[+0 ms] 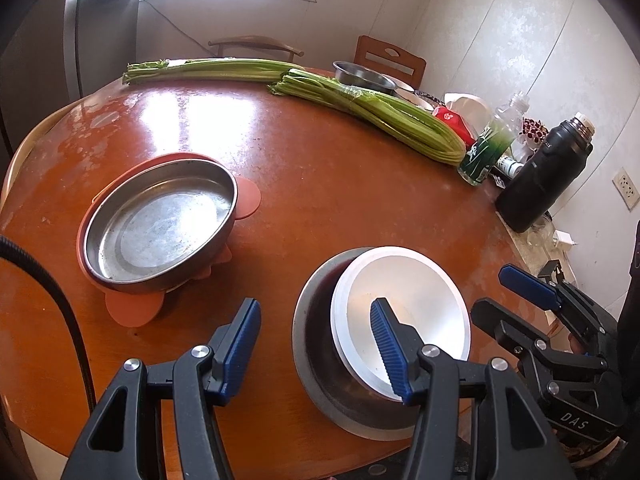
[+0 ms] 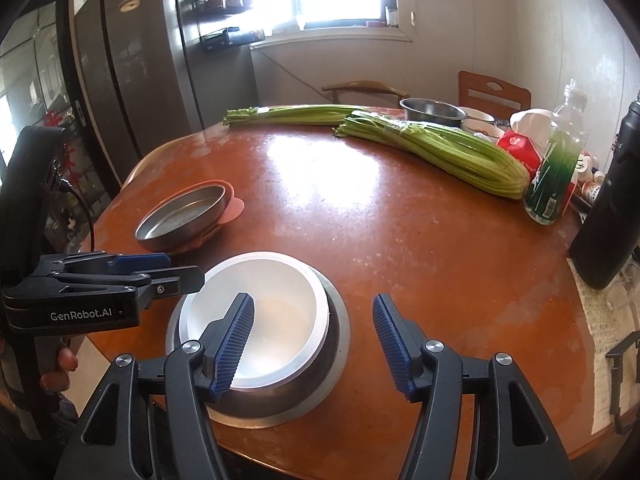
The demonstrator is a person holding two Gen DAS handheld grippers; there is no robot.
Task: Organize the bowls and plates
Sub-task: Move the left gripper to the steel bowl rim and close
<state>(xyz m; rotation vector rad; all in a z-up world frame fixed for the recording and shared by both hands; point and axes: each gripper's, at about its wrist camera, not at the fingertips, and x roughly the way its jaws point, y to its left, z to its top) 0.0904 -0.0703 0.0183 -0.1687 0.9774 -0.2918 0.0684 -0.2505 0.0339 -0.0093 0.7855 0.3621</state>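
- The left hand-held gripper hovers released over the near edge of the worktop, one blue pad above the white bowl, gripping nothing.
- The right hand-held gripper is likewise released and empty, its left pad over the same bowl's rim, its right pad over bare wood.
- The worktop is a round, glossy brown table; two celery bundles lie along its far side.
- The metal pan sits on an orange silicone mat at the near left, well apart from the bowls.
- The white bowl rests nested in a wider steel bowl at the near edge, between the two tools.
- Judgement: the step in hand looks like choosing a grip on the nested pair or the pan; the next move calls for one tool to close on a rim and carry the piece toward the others.
- More steel dishes stand at the far right, partly hidden by celery; their number is unclear. The steel bowl's near rim is covered by a finger.
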